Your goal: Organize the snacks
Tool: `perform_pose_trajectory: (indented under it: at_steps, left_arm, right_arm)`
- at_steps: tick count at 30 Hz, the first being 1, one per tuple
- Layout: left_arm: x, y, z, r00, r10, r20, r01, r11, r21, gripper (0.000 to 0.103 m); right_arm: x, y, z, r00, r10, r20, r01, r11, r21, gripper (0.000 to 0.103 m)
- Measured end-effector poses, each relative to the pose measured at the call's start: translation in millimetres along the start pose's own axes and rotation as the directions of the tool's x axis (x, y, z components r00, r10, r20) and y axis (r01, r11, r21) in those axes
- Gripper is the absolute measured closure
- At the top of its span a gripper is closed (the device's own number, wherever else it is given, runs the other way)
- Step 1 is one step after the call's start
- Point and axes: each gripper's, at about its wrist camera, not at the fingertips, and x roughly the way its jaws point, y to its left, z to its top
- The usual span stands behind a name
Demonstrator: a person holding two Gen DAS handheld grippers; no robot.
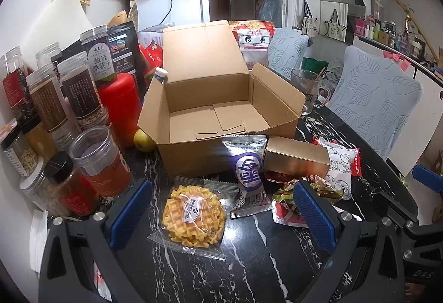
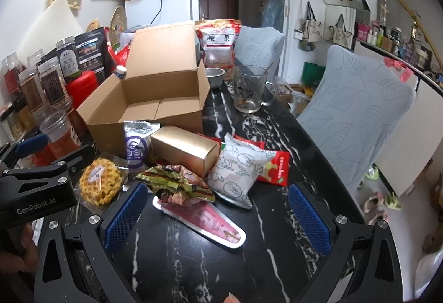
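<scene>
The snacks lie loose on the table (image 1: 249, 261) in front of the empty box (image 1: 210, 98): the waffle (image 1: 193, 215) sits between the spread fingers of the left gripper (image 1: 221, 214), which holds nothing. The right gripper (image 2: 218, 217), also wide open and empty, is over a pink wedge packet (image 2: 210, 218). The thin wrapper may slip or the waffle may crack if the jaws close too hard, and the nearby purple packet (image 1: 247, 173) seems close enough to be dragged along.

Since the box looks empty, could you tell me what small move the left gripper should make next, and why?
Probably ease the left gripper down and close on the waffle packet: it lies between the open fingers, and the cardboard box just behind holds nothing yet.
</scene>
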Motion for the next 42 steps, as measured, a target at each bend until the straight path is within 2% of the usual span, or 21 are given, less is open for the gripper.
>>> perform_pose_trajectory:
  at_steps: [29,36,42]
  left_arm:
    - [-12.8,3.8,-2.2,1.0,-0.016,0.011,0.016,1.0,-0.018,0.0]
    - [-20.8,11.2,-5.8,1.0,0.006,0.026,-0.005,1.0,-0.028,0.0]
    - [-19.4,24.4,-21.1,1.0,0.025,-0.005,-0.025,0.998,-0.052,0.0]
  right_arm:
    - [-5.0,4.8,0.4,0.999,0.035,0.001,-0.035,0.999,-0.009,0.0]
    - [-11.0,4.9,-3.2,0.999,0.052,0.013,-0.052,0.999,-0.014,0.0]
    - [-11.0,8.1,-17.0,0.997,0.081,-0.003,-0.081,0.996,-0.023,0.0]
